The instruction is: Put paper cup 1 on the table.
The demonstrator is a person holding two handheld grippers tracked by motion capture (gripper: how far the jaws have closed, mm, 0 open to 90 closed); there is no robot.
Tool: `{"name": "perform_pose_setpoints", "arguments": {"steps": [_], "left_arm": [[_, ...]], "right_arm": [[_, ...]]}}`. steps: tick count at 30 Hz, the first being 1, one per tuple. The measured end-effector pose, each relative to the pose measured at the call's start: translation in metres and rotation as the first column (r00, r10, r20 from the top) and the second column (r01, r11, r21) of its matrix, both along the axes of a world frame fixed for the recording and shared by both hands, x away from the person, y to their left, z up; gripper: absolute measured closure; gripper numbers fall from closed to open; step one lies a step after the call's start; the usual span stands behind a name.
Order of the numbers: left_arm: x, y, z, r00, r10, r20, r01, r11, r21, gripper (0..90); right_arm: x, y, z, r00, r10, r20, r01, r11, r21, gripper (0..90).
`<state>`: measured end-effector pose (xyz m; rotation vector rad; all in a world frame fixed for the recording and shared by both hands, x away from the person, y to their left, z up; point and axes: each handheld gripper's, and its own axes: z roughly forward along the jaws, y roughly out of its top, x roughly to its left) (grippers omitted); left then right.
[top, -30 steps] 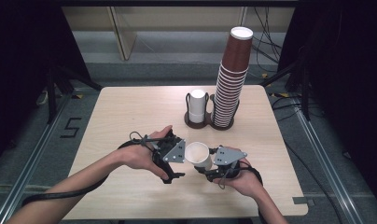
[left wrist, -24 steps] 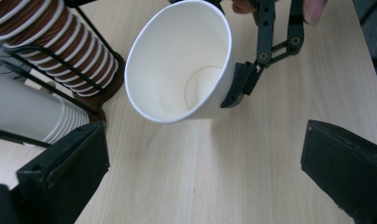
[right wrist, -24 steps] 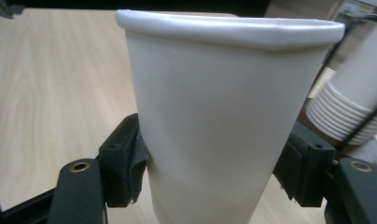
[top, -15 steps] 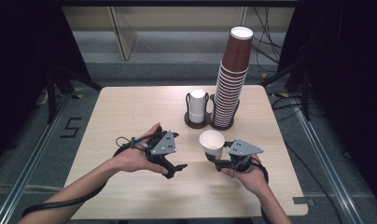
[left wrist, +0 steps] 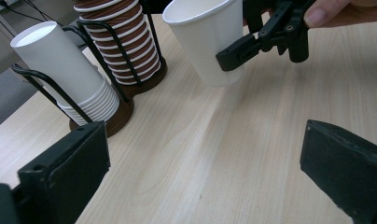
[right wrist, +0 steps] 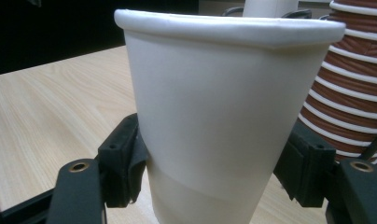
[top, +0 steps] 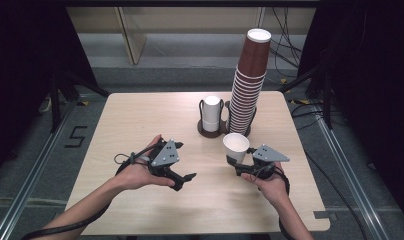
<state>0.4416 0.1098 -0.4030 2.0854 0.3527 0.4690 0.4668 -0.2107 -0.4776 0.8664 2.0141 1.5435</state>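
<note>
My right gripper (top: 236,164) is shut on the lower wall of a white paper cup (top: 236,144), held upright just in front of the cup stacks. In the right gripper view both pads (right wrist: 124,164) press the cup (right wrist: 224,107) from either side. The left gripper view looks across at that cup (left wrist: 203,42) and the right gripper (left wrist: 263,39), with the cup's base slightly above the wood. My left gripper (top: 184,180) rests low over the table to the cup's left, open, with nothing between its jaws (left wrist: 200,177).
A tall stack of brown cups (top: 248,85) stands in a black wire holder at the back right of the wooden table (top: 140,115). A short stack of white cups (top: 211,114) sits in a second holder beside it. A dark floor surrounds the table.
The two grippers have drawn apart. My right gripper carried the white cup rightward and toward the stacks. My left gripper slid left and back toward the person.
</note>
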Motion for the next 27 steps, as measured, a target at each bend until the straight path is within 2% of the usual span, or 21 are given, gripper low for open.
{"name": "perform_pose_setpoints", "arguments": {"steps": [1, 3, 4, 5, 6, 7, 8, 9, 11, 12, 14, 17, 18, 19, 21, 22, 23, 24, 25, 26, 27], "left_arm": [[0.0, 0.0, 0.0, 1.0, 0.002, 0.0, -0.002, 1.0, -0.004, 1.0], [0.001, 0.001, -0.001, 1.0, -0.001, 0.0, 0.001, 1.0, -0.008, 1.1], [0.001, 0.001, 0.0, 1.0, 0.005, 0.001, -0.005, 0.9999, -0.013, 1.1], [0.001, 0.001, 0.001, 0.9999, 0.011, 0.002, -0.011, 0.9996, -0.026, 1.1], [0.002, 0.001, 0.002, 0.9999, 0.016, 0.001, -0.016, 0.999, -0.04, 1.1], [0.003, 0.002, 0.002, 0.9998, 0.022, 0.001, -0.021, 0.9984, -0.051, 1.2], [0.003, 0.002, 0.002, 0.9997, 0.025, 0.001, -0.024, 0.9983, -0.054, 1.2], [0.003, 0.002, 0.001, 0.9996, 0.026, -0.001, -0.026, 0.9981, -0.055, 1.2], [0.003, 0.003, 0.0, 0.9996, 0.027, -0.003, -0.027, 0.9986, -0.045, 1.2], [0.003, 0.003, -0.001, 0.9995, 0.03, -0.004, -0.03, 0.9985, -0.045, 1.3], [0.003, 0.004, -0.001, 0.9995, 0.031, 0.0, -0.031, 0.9988, -0.038, 1.3], [0.003, 0.005, -0.001, 0.9994, 0.034, 0.001, -0.033, 0.9986, -0.04, 1.3], [0.003, 0.005, -0.001, 0.9994, 0.034, 0.001, -0.033, 0.9986, -0.04, 1.3], [0.003, 0.004, -0.002, 0.9995, 0.032, 0.003, -0.032, 0.9989, -0.033, 1.3], [0.003, 0.004, -0.002, 0.9995, 0.032, 0.003, -0.031, 0.999, -0.032, 1.3], [0.003, 0.003, -0.002, 0.9996, 0.029, 0.001, -0.029, 0.999, -0.035, 1.3], [0.003, 0.003, -0.002, 0.9996, 0.029, 0.001, -0.029, 0.999, -0.035, 1.3], [0.003, 0.003, -0.003, 0.9996, 0.027, 0.001, -0.027, 0.9989, -0.039, 1.3], [0.003, 0.002, -0.003, 0.9996, 0.029, -0.002, -0.029, 0.9989, -0.037, 1.3], [0.003, 0.002, -0.003, 0.9996, 0.029, -0.003, -0.029, 0.9989, -0.036, 1.3], [0.003, 0.002, -0.003, 0.9996, 0.029, -0.003, -0.029, 0.9989, -0.036, 1.3]], "right_arm": [[0.002, -0.001, -0.001, 0.9999, -0.007, 0.008, 0.007, 1.0, -0.001, 32.9], [0.003, 0.0, -0.001, 0.9996, -0.011, -0.025, 0.011, 0.9999, 0.004, 32.9], [0.005, 0.001, -0.003, 0.9998, -0.016, -0.015, 0.016, 0.9997, 0.02, 32.9], [0.007, 0.0, -0.003, 0.9996, -0.023, -0.013, 0.023, 0.9997, -0.006, 32.8], [0.007, 0.002, -0.004, 0.9991, -0.018, -0.038, 0.019, 0.9997, 0.016, 32.8], [0.008, 0.001, -0.004, 0.9989, -0.028, -0.037, 0.027, 0.9996, -0.007, 32.8], [0.01, 0.004, -0.006, 0.9987, -0.018, -0.048, 0.019, 0.9997, 0.017, 32.8], [0.01, 0.003, -0.005, 0.9966, -0.037, -0.073, 0.037, 0.9993, -0.003, 32.8], [0.015, 0.005, -0.008, 0.9988, -0.022, -0.043, 0.022, 0.9998, 0.0, 32.8], [0.015, 0.005, -0.008, 0.9971, -0.045, -0.062, 0.044, 0.9989, -0.018, 32.8], [0.017, 0.007, -0.01, 0.9942, -0.06, -0.089, 0.059, 0.9982, -0.013, 32.8], [0.024, 0.005, -0.013, 0.9932, -0.085, -0.08, 0.08, 0.995, -0.06, 32.8], [0.024, 0.005, -0.013, 0.9932, -0.085, -0.08, 0.08, 0.995, -0.06, 32.8], [0.026, 0.008, -0.016, 0.9905, -0.092, -0.102, 0.087, 0.9949, -0.053, 32.8], [0.027, 0.008, -0.016, 0.9898, -0.089, -0.111, 0.082, 0.9944, -0.067, 32.8], [0.028, 0.011, -0.018, 0.9838, -0.109, -0.142, 0.101, 0.9929, -0.064, 32.8], [0.028, 0.011, -0.018, 0.9838, -0.109, -0.142, 0.101, 0.9929, -0.064, 32.8], [0.031, 0.012, -0.02, 0.9879, -0.104, -0.115, 0.098, 0.9935, -0.059, 32.8], [0.03, 0.013, -0.02, 0.9825, -0.115, -0.146, 0.106, 0.9918, -0.071, 32.8], [0.035, 0.013, -0.021, 0.9883, -0.097, -0.118, 0.087, 0.9929, -0.08, 32.7], [0.035, 0.013, -0.021, 0.9883, -0.097, -0.118, 0.087, 0.9929, -0.08, 32.7]]}}
